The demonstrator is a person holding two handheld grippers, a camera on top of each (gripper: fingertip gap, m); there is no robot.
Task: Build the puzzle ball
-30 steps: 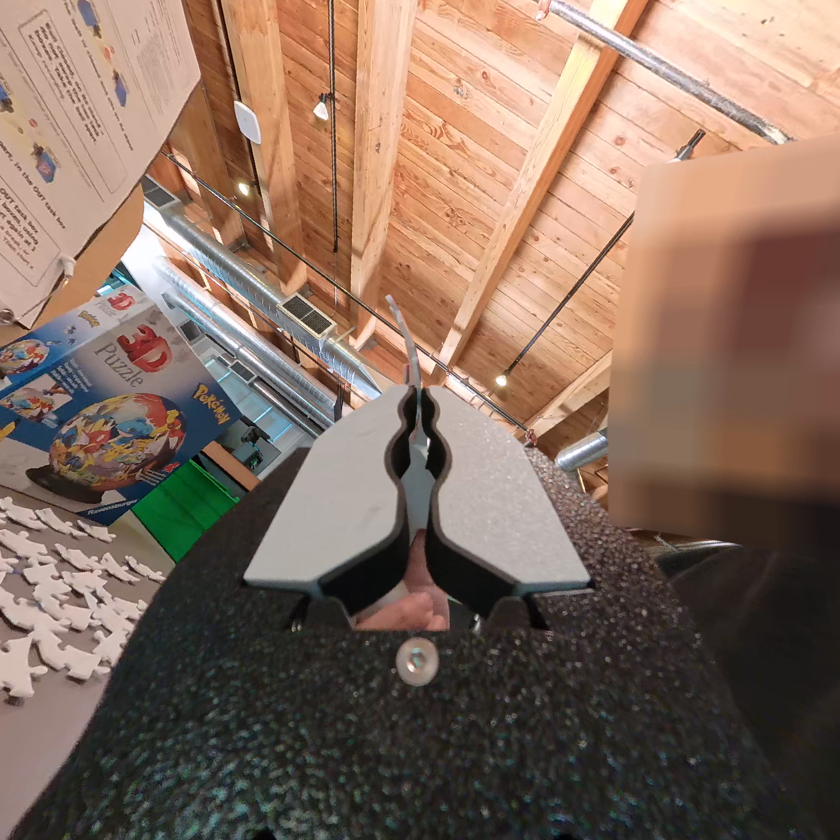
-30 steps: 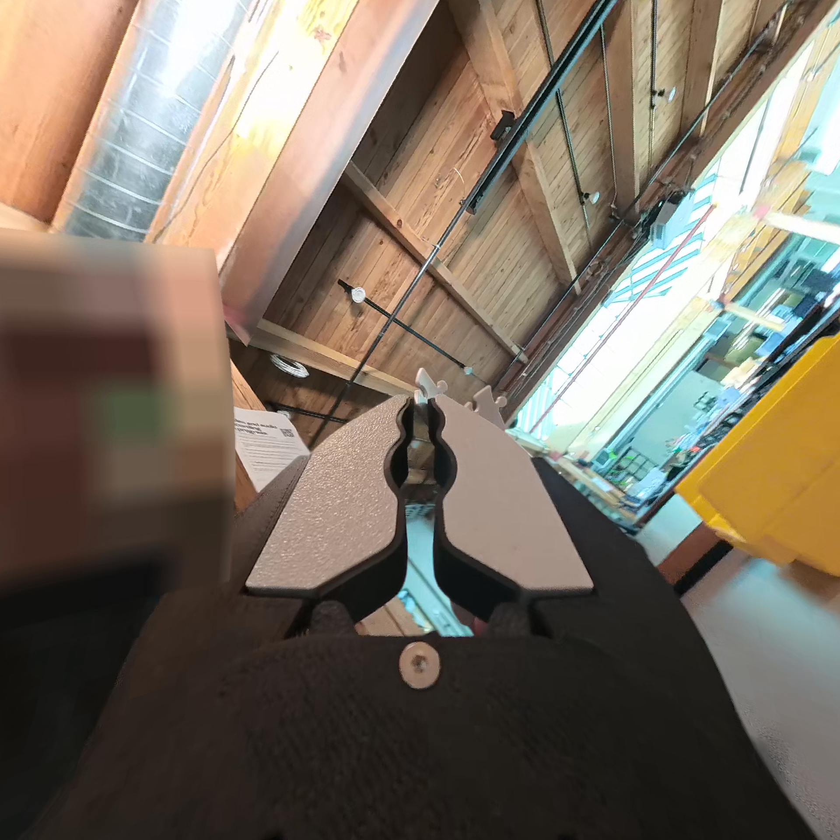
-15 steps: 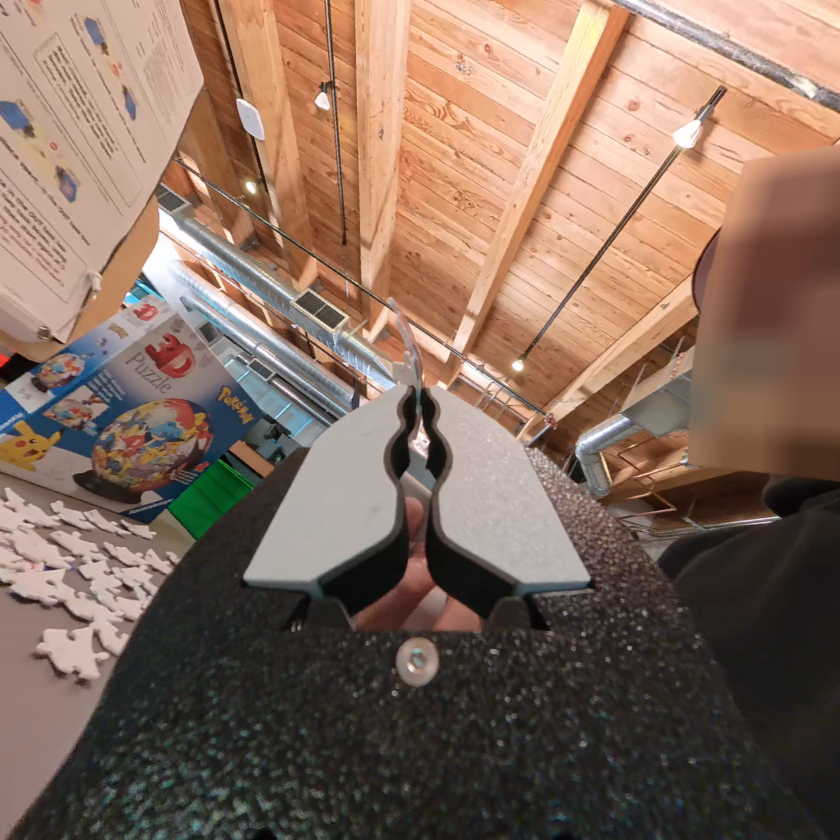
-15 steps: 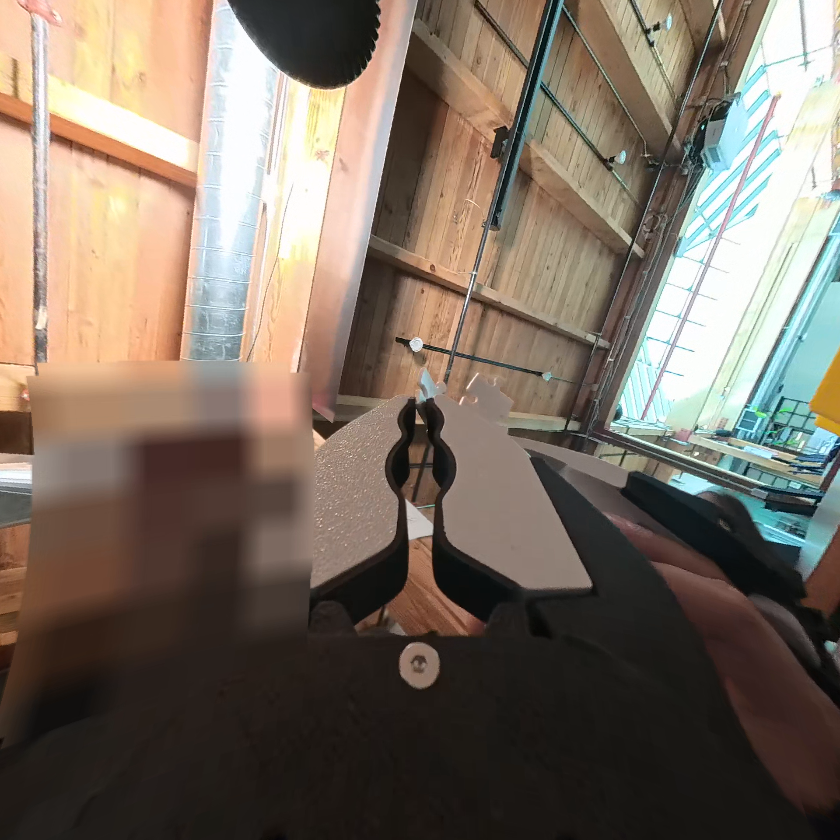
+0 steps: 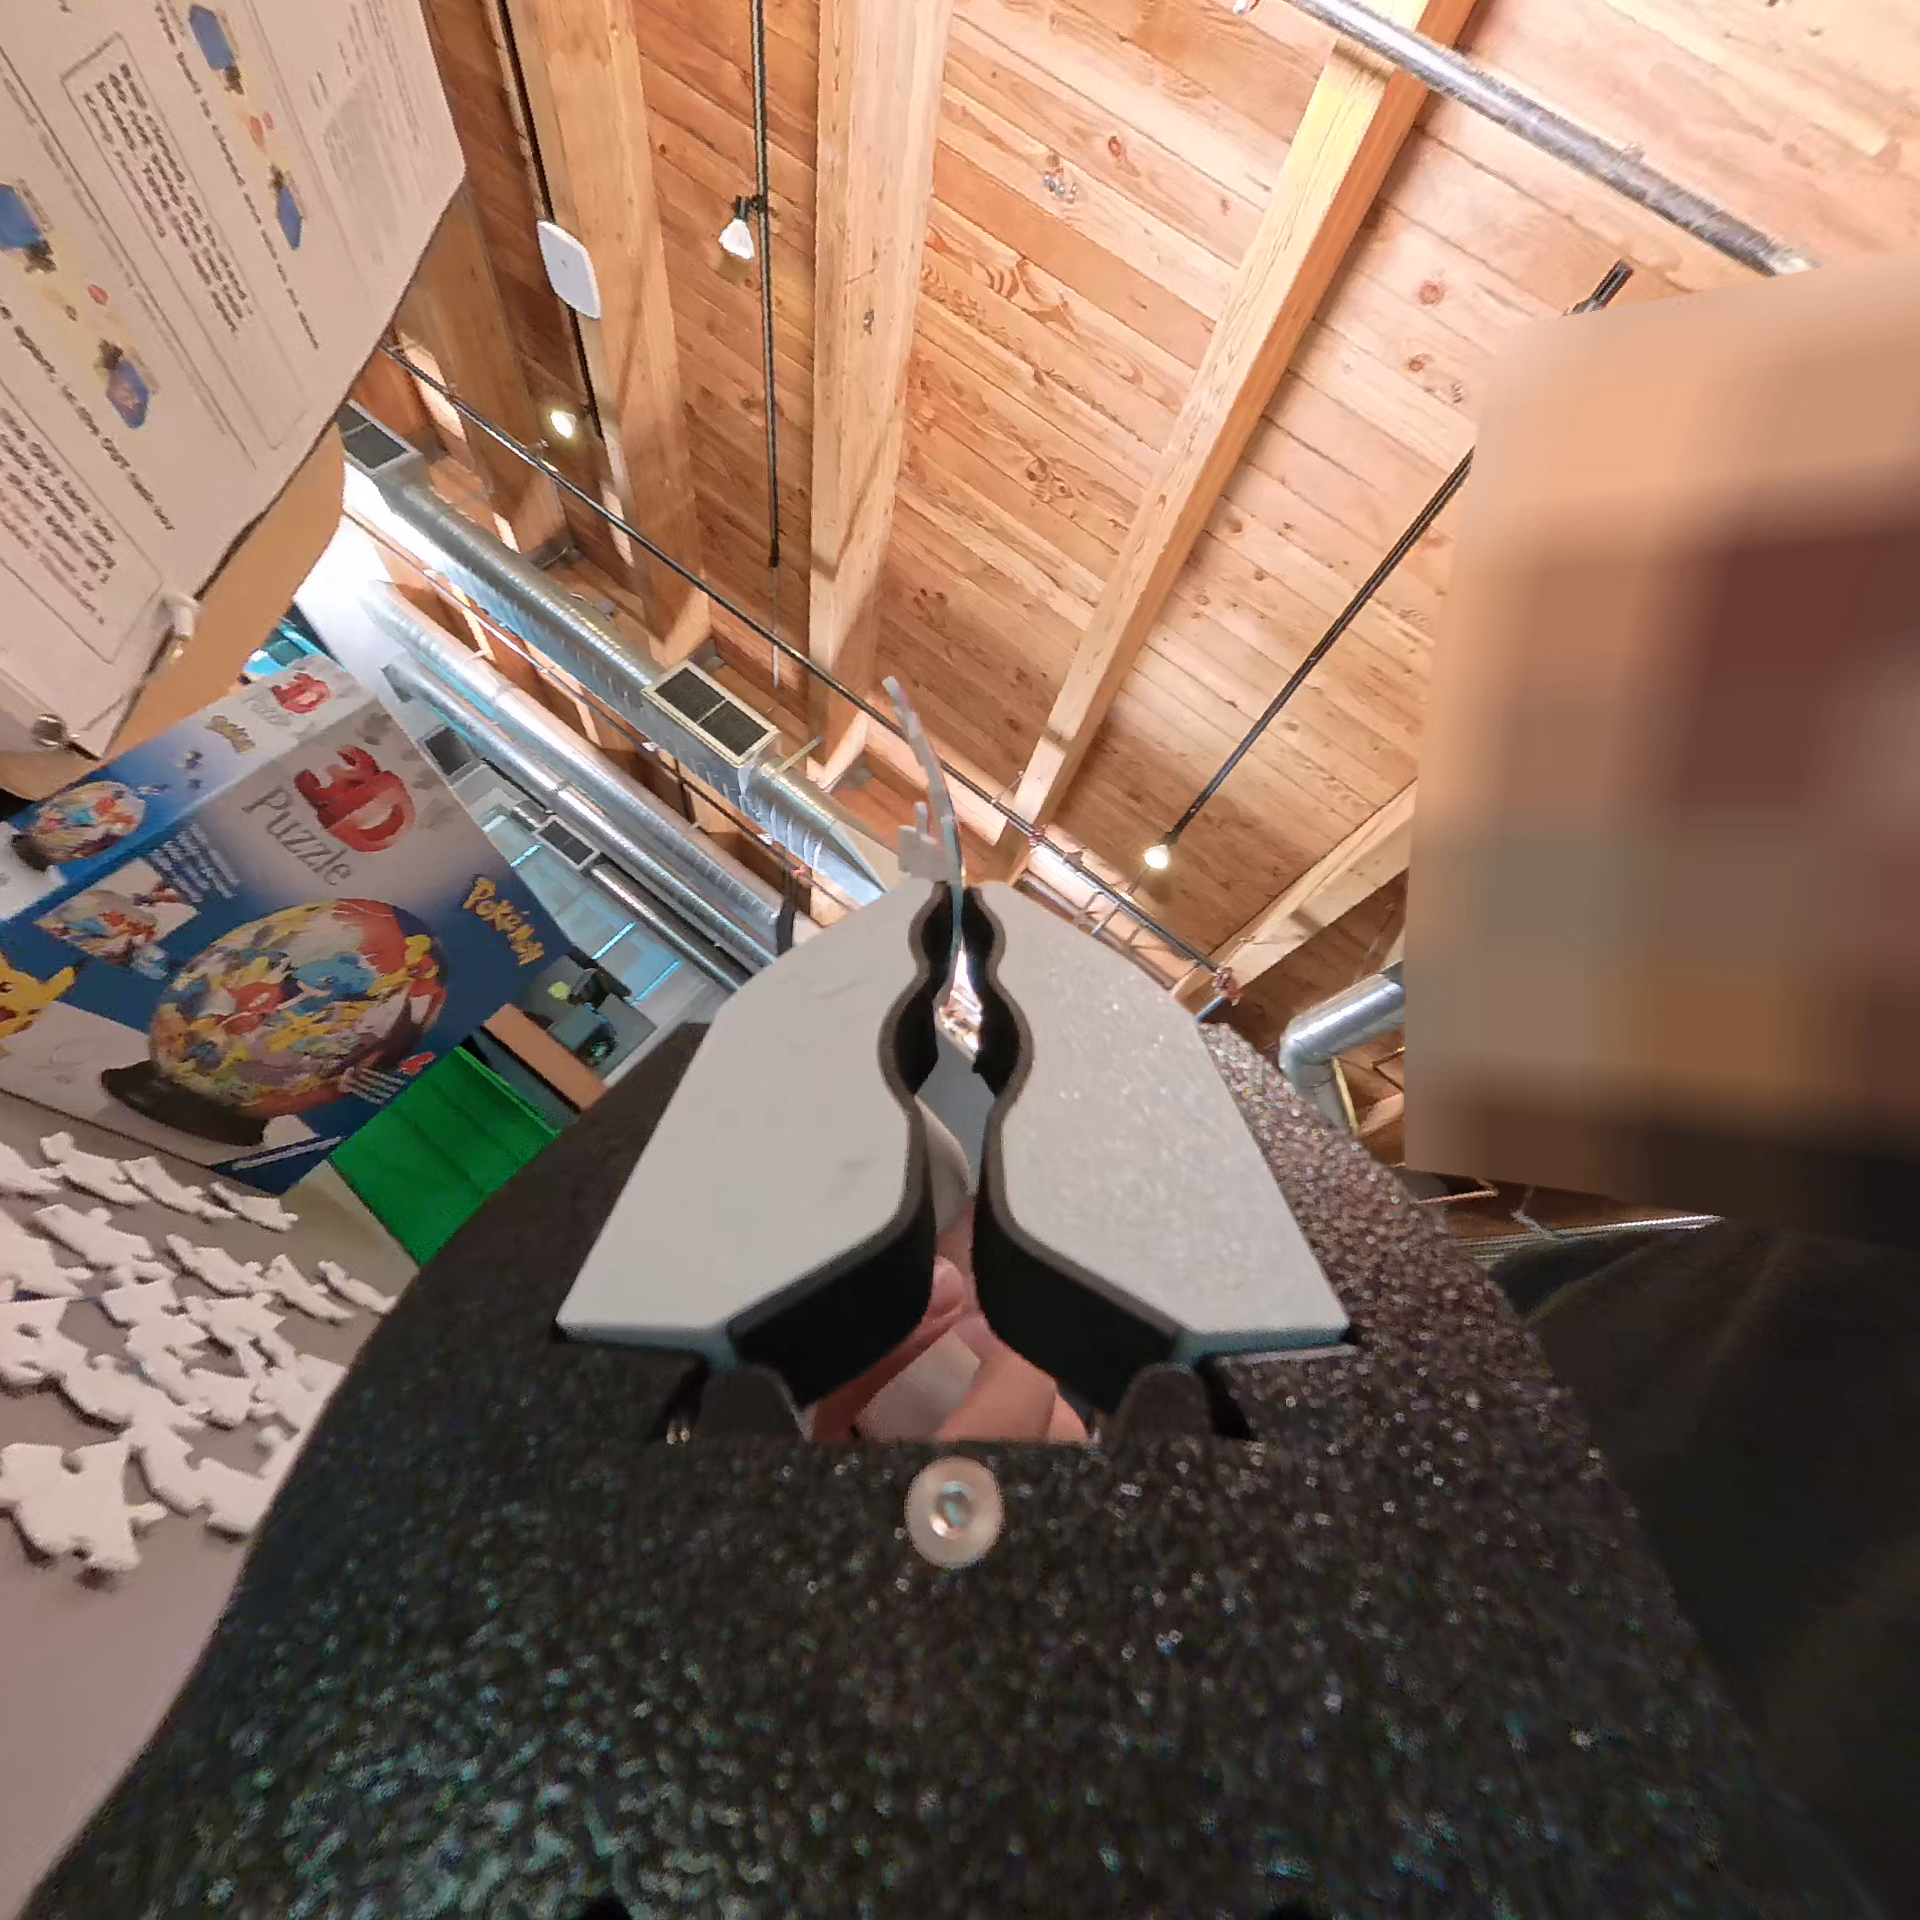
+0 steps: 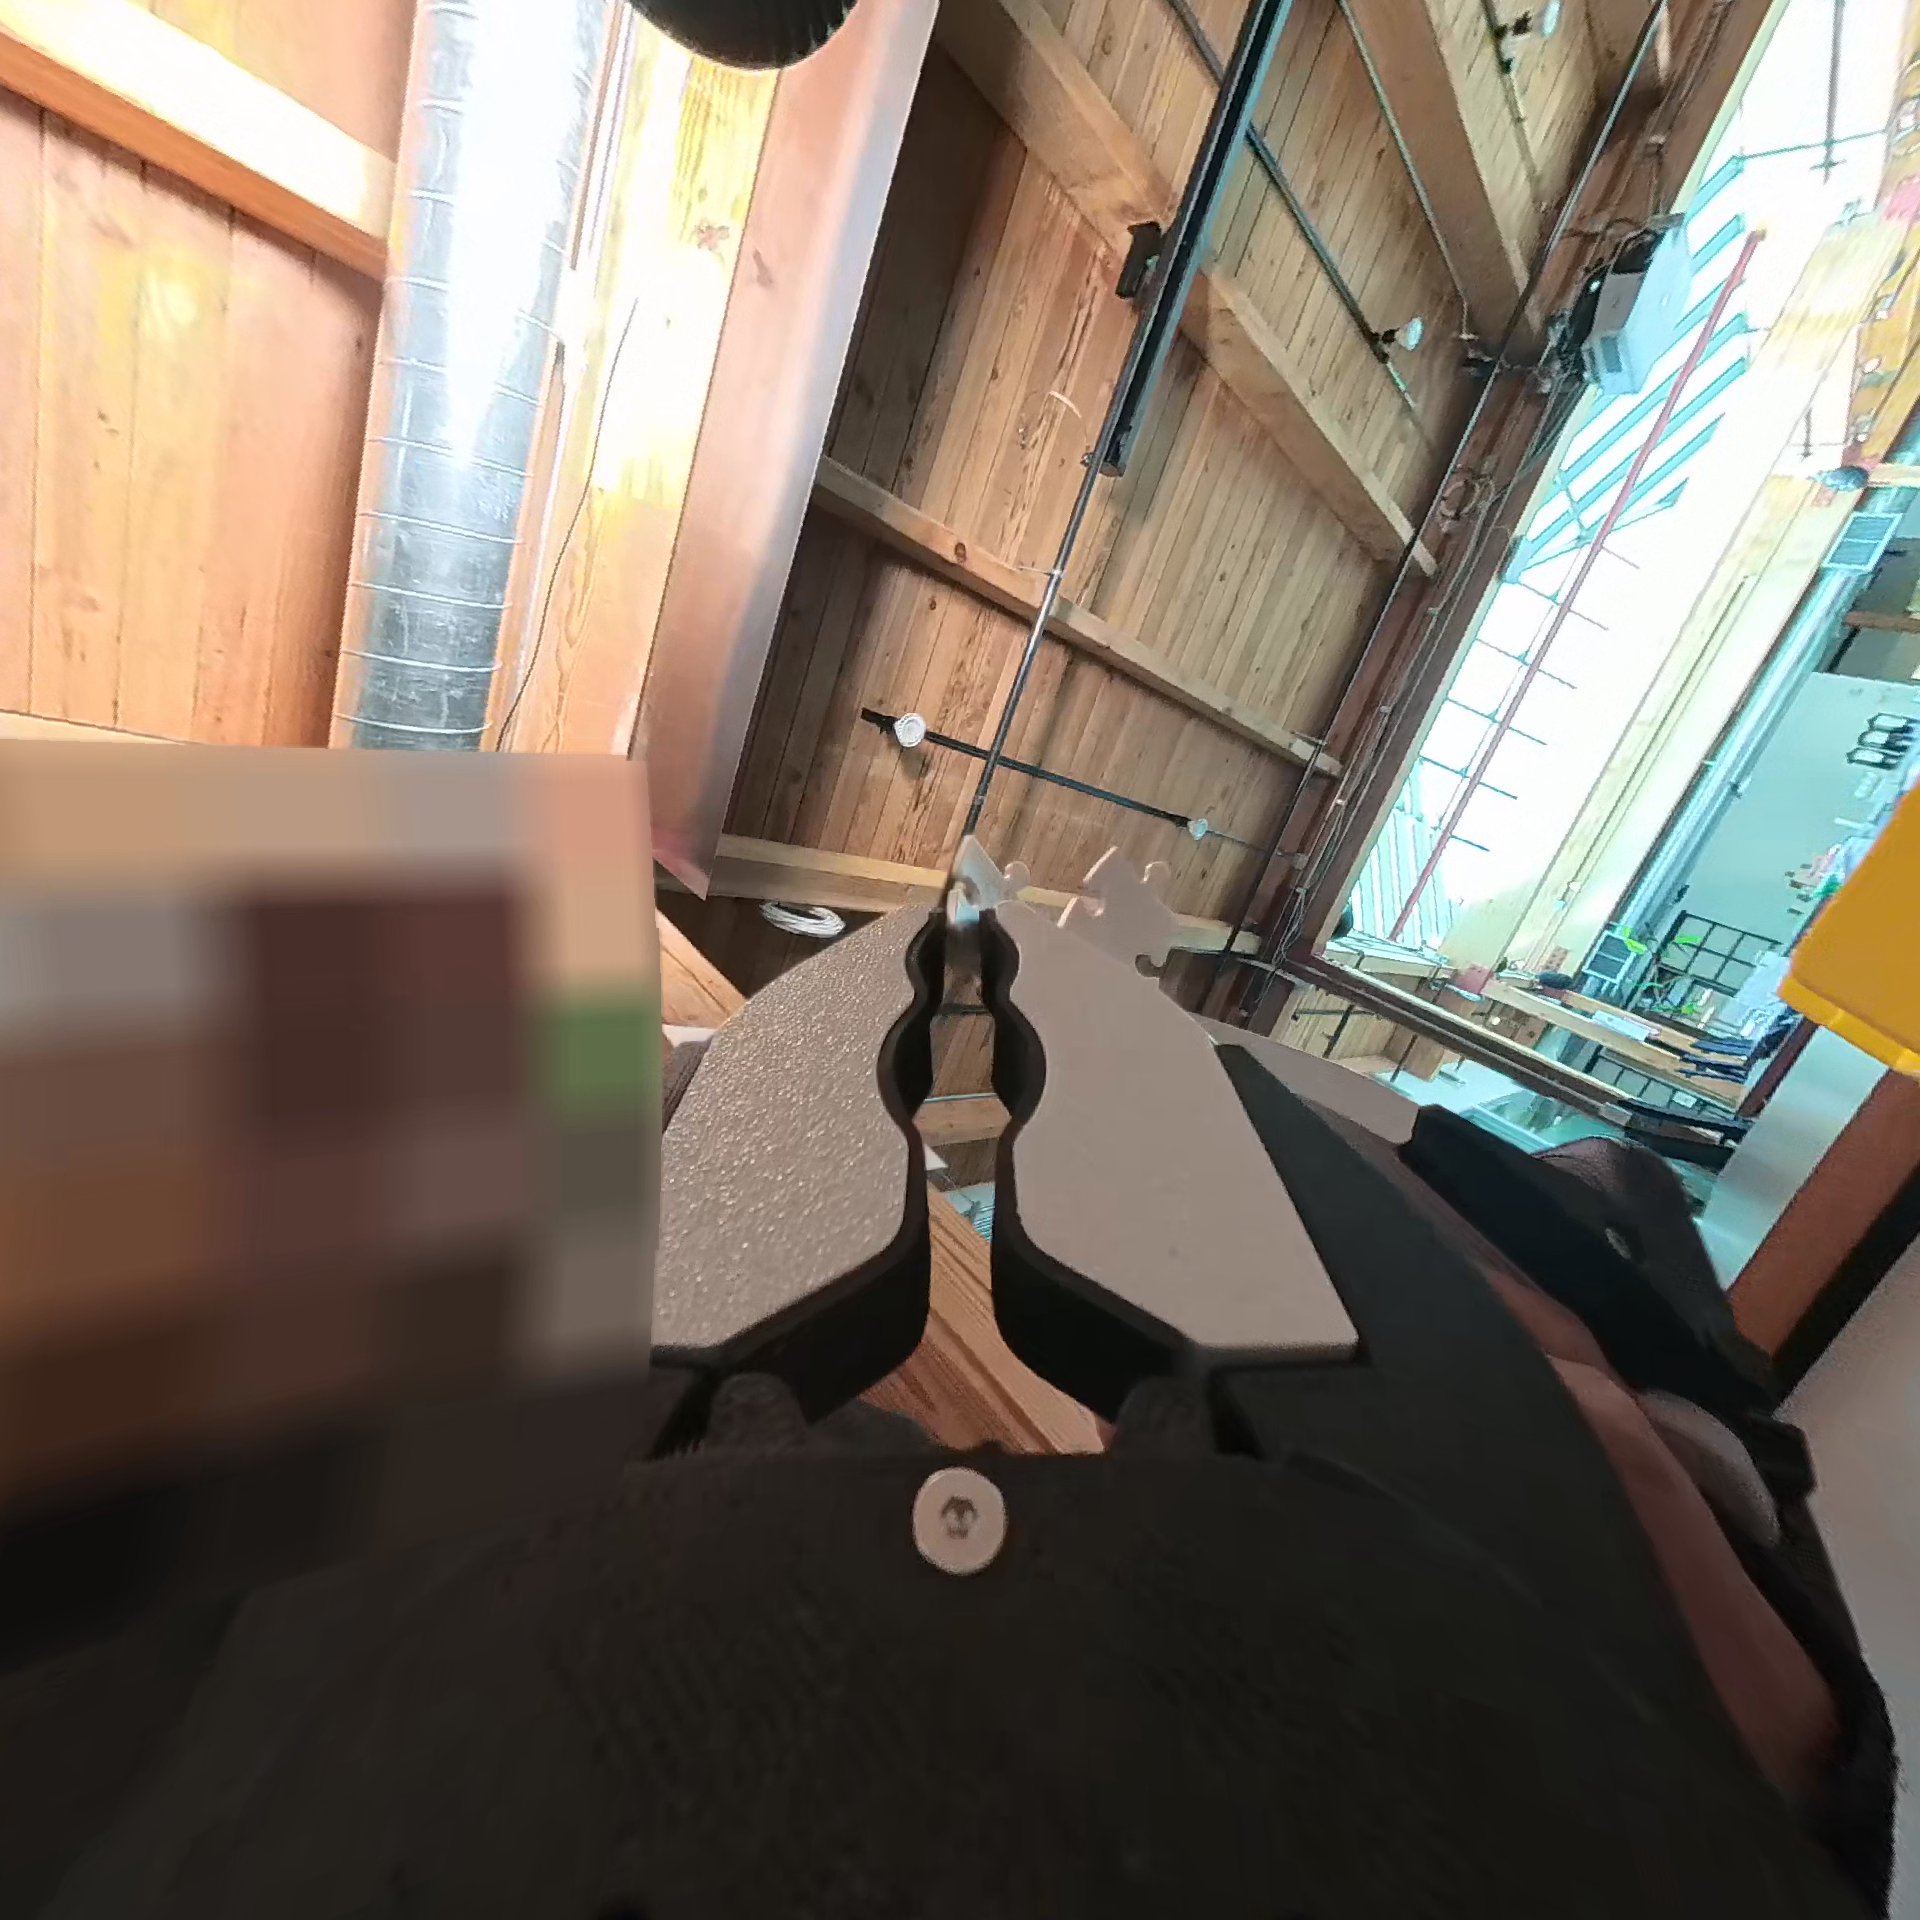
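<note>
The left gripper (image 5: 951,904) was tilted up toward the wooden ceiling, its jaws pressed together on a thin curved puzzle piece (image 5: 928,790) seen edge-on and projecting beyond the fingertips. The right gripper (image 6: 966,914) was likewise raised, its jaws pinching a small pale piece (image 6: 982,881) at the very tips. A further white piece (image 6: 1127,909), with visible knobs and notches, was seen just right of the right gripper's tips; whether it was joined to the pinched piece could not be determined.

Well below and to the left of the left gripper, loose white pieces (image 5: 135,1340) were spread over the grey counter (image 5: 94,1704), beside the printed puzzle box (image 5: 260,966). No assembled portion of the ball was visible, so the task was judged to be at an early stage.

The step in hand was judged to be the joining of two pieces held in the air. For this to be done well:

- Both grips were to be kept firm but shallow, so that the interlocking edges remained exposed beyond the fingertips.
- The curvatures were to be matched before contact, both pieces bowing the same way.
- Knob was to be aligned to notch, then pressed straight in, without twisting.
- Slippage was considered the chief risk, since so little of each thin piece was clamped; a dropped piece would be lost among the others on the counter.
</note>
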